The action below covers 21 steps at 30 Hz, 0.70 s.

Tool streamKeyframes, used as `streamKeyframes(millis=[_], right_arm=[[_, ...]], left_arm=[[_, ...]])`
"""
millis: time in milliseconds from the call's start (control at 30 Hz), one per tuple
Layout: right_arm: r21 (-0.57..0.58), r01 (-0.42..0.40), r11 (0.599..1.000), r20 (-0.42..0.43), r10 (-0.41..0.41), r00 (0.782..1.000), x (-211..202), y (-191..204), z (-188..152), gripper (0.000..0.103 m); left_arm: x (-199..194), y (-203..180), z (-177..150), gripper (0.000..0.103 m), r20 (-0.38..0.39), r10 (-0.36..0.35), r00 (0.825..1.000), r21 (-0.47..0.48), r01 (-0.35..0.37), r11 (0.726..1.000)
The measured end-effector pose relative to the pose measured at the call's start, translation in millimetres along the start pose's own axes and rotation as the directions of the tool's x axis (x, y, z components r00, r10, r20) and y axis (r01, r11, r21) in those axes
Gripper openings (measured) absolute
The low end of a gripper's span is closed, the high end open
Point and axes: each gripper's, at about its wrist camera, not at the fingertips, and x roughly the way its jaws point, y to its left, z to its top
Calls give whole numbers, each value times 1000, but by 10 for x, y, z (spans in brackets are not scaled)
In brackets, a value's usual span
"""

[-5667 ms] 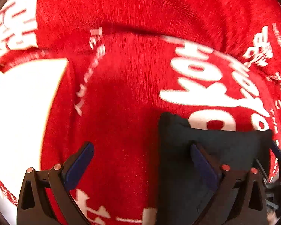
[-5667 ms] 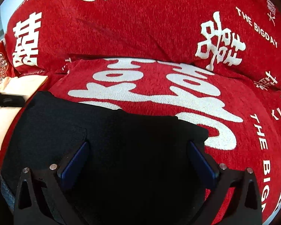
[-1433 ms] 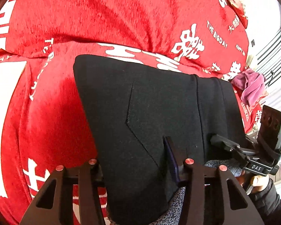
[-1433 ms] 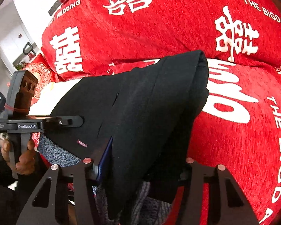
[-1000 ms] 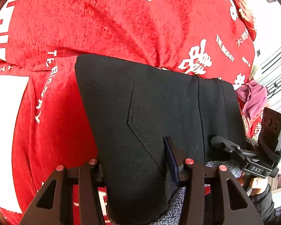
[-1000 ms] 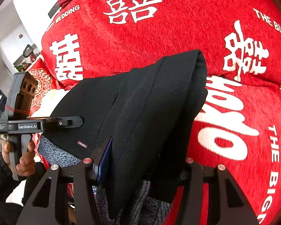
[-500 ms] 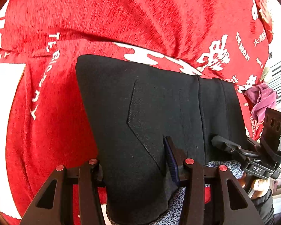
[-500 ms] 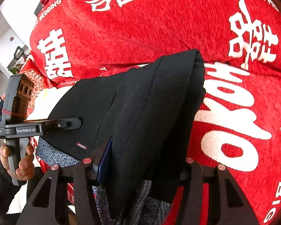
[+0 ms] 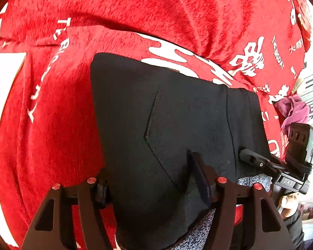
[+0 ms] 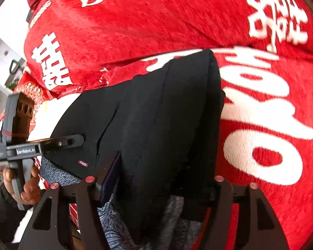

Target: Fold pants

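- Left wrist view: the folded black pants (image 9: 177,129) are being held over the red cover (image 9: 52,125), the fold's far edge lying close under the cover's raised back. The left gripper (image 9: 154,185) has just been opening; the pants are sitting between its jaws, and whether the pads are pressing the cloth cannot be told. Bare red cover is being left open to the pants' left. On the right, the right gripper (image 9: 260,162) is being held at the pants' other edge, with a pink cloth (image 9: 294,110) lying beyond it.
- Right wrist view: the pants (image 10: 156,125) are being seen bunched between the jaws of the right gripper (image 10: 162,185), which has also just been opening; grip or no grip cannot be told. The thick folded edge is pointing away toward the back. Open cover (image 10: 271,125) is being left to the right. On the left, the left gripper (image 10: 52,143) is being held by a hand (image 10: 23,185) at the pants' near edge.
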Motion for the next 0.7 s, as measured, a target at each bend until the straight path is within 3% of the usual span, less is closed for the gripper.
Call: streamKeyframes(millis=[267,433,567,700], right_arm=[[64,-1,998,-16,2,1000,-20,-90,14,81],[83,89,993,70,-94,993,-407,-144,-47,83],[37,132,990,198,-137,971,-821,63,-240,86],[-170,81,982,261,-34,965,-935,601,-518,86]], left_arm=[[-132,94,-33,70,-23,12,1000,-5,-13,1000],[-600,42,-195,70,82,110,991,43,-114,993],[-869,-209,-399,70,157,25,987,96,-40,995],[-800,-573,-555,70,154,-47,987,209,14,978]])
